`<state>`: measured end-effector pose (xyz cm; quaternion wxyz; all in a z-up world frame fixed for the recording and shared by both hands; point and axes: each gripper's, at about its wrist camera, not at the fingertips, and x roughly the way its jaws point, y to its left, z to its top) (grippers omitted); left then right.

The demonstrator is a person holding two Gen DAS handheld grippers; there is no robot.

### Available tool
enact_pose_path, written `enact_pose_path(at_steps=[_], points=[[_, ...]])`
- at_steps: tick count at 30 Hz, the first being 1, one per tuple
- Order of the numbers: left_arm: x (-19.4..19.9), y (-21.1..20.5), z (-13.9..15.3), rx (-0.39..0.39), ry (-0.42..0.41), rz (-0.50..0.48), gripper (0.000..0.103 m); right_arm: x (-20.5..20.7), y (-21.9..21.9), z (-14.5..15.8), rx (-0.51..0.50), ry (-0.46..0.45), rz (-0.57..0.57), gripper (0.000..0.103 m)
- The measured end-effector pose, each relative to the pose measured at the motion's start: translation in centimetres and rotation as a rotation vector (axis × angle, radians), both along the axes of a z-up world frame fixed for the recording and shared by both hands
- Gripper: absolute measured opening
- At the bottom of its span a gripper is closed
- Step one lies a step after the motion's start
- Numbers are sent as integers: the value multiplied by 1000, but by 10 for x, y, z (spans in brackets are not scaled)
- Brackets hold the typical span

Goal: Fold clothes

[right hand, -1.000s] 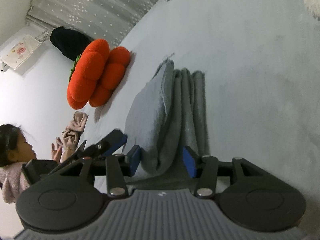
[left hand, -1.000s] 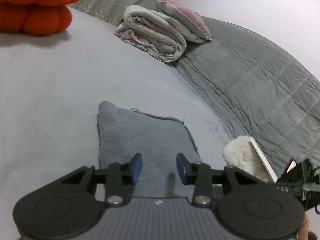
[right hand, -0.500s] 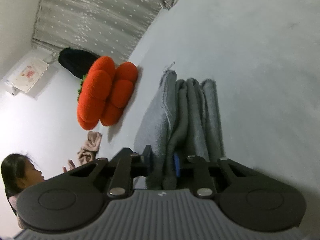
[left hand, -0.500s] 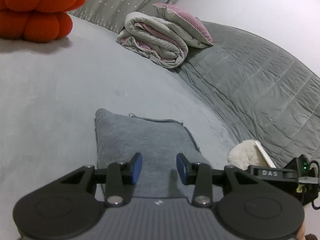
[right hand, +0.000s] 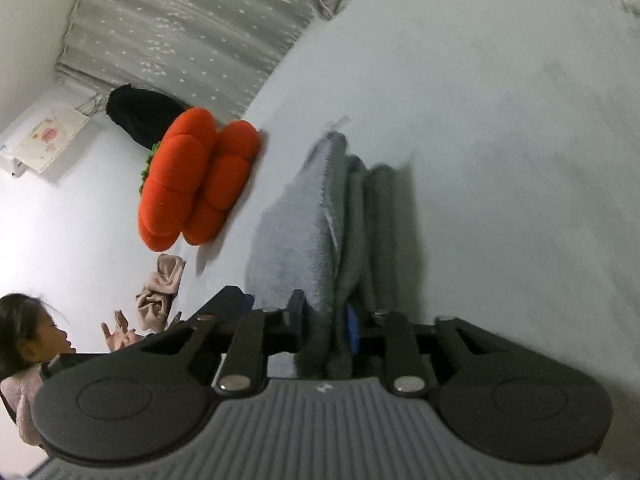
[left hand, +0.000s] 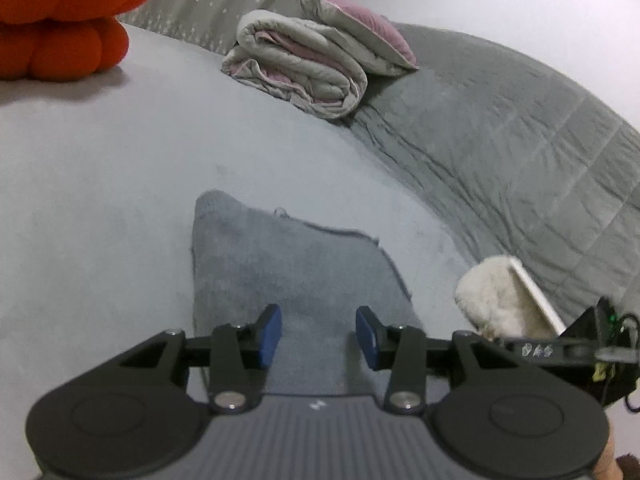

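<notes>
A grey towel-like cloth [left hand: 288, 264] lies folded on the pale grey bed. In the right wrist view the same cloth [right hand: 296, 232] shows as several stacked layers seen edge-on. My left gripper [left hand: 319, 338] hovers over the cloth's near end; its jaws are opening and the blue pads stand apart, clear of the fabric. My right gripper [right hand: 325, 320] is closed on the near edge of the folded layers, with fabric bunched between its pads, and its jaws are easing open slightly.
An orange pumpkin cushion [left hand: 60, 20] sits at the far left of the bed. A rolled quilt [left hand: 296, 68] and a pillow [left hand: 360, 28] lie at the back, beside a grey quilted cover [left hand: 500, 152]. A white fluffy item [left hand: 492, 300] lies near right. A person [right hand: 28, 332] sits beside the bed.
My right gripper went from wide apart around the cloth's edge to closed on the layers. The left gripper stayed over the cloth, with its pads slightly wider.
</notes>
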<state>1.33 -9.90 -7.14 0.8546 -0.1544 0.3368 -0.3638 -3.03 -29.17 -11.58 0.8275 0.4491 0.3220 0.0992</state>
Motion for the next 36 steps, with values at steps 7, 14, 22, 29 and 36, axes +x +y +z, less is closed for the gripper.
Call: enact_pose_path(at_steps=[7,14,22,29,36], points=[[-8,2,12,-18,-37,-10,43,-6,-6,20,-31,-63,-44,45],[-13,-5,15,-1,-56,-22,43,6,8,24,-100,-75,-52,47],[-15,-3,17,-31,-78,-29,41,12,37,57,-427,-223,-132,47],[-31,-15,15,0,-123,-123,41,45,55,48,-519,-246,-103,45],[-49,-29,6,100,-182,-200,42,66,57,31,-585,-185,-63,44]])
